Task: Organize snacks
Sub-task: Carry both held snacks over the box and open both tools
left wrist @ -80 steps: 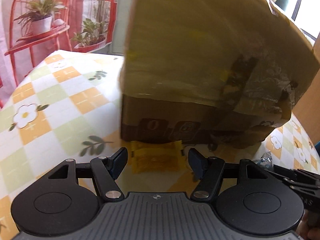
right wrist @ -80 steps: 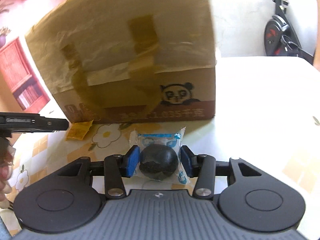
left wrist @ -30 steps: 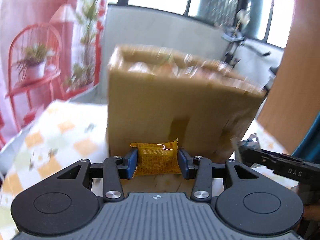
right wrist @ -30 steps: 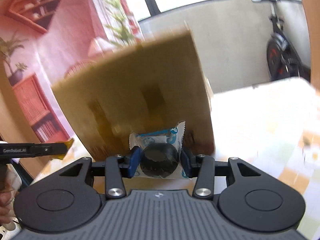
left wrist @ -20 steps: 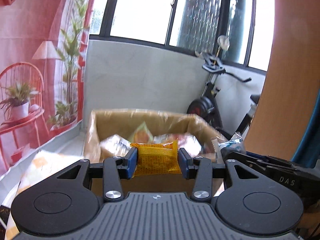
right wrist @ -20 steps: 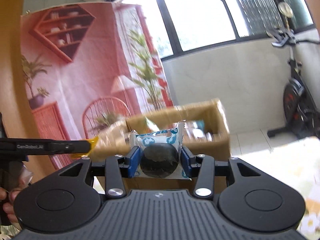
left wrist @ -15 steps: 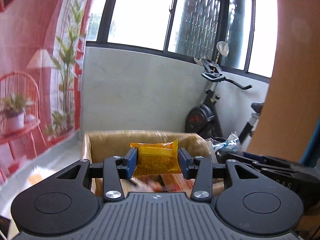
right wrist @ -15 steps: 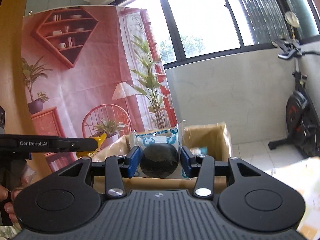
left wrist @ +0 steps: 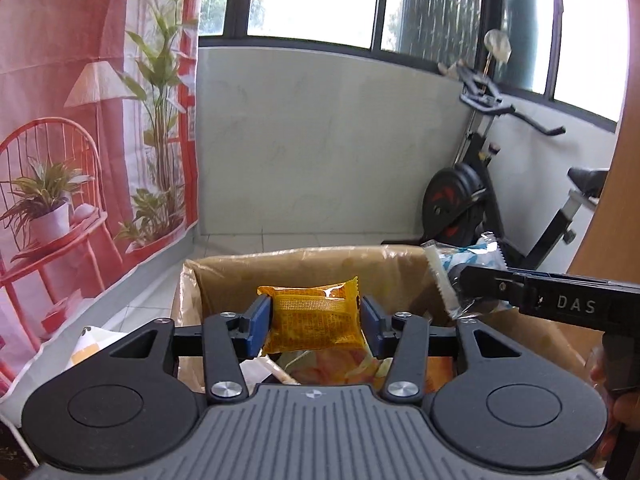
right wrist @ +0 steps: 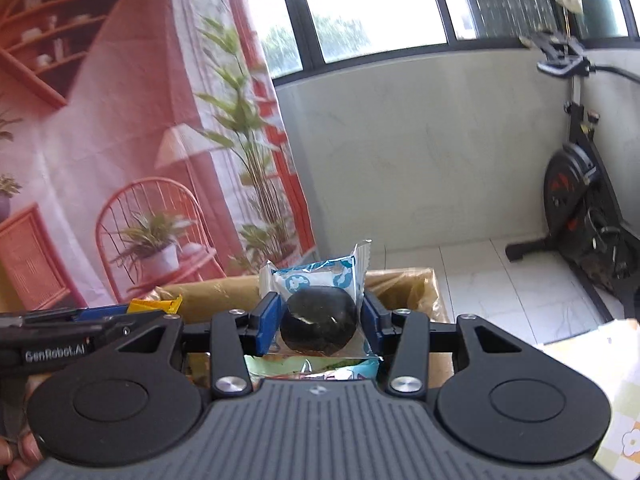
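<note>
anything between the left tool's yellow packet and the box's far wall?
Nothing: in the left wrist view the yellow packet, clamped in the left tool, hangs over the open box; only air before its far wall.

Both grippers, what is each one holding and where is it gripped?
Left gripper: yellow-orange foil snack packet, clamped by its side edges. Right gripper: blue-and-white wrapped dark round cake, clamped across its sides.

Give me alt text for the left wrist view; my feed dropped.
The left gripper is shut on a yellow snack packet, held above an open cardboard box that already contains other snacks. At right, the right gripper holds a blue-and-white packet over the same box; an exercise bike stands behind.
</note>
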The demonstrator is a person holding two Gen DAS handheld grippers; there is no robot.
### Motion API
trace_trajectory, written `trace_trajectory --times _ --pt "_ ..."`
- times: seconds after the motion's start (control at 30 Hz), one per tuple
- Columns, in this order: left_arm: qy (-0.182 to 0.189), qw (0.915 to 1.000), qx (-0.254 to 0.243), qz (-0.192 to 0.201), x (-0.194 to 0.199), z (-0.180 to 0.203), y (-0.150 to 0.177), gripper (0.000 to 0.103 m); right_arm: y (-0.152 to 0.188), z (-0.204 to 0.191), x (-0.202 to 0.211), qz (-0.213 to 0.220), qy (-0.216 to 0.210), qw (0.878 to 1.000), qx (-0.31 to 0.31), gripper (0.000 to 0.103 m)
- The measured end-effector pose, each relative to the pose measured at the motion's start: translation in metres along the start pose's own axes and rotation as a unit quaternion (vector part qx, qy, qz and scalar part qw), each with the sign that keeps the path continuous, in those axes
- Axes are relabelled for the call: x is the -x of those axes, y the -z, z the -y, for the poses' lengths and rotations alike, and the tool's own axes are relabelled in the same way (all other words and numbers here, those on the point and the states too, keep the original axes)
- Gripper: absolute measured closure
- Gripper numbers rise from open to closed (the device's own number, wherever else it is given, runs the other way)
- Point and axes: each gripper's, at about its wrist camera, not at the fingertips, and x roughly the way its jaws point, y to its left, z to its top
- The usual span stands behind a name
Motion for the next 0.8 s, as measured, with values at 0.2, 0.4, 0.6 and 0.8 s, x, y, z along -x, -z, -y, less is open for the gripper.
trace_trajectory --times 0.2,0.4,0.6,0.8 --pt "0.003 0.9998 0.017 -0.008 0.002 -0.014 0.002 0.026 0.004 -0.001 -0.014 -0.031 -0.004 1.0 -0.001 0.047" --pt "-0.001 0.9999 0.014 -0.01 0.021 -0.021 0.002 0.02 0.007 -0.003 0.006 -0.028 -0.006 1.0 -0.009 0.045" --pt "0.0 1.0 -0.002 0.001 0.052 -0.017 0.004 0.013 0.009 -0.018 0.031 -0.029 -0.008 1.0 0.008 0.039" --pt "-0.018 0.9997 -0.013 0.007 0.082 -0.008 0.015 0.012 0.018 -0.033 0.062 -0.025 0.0 0.999 0.033 0.025"
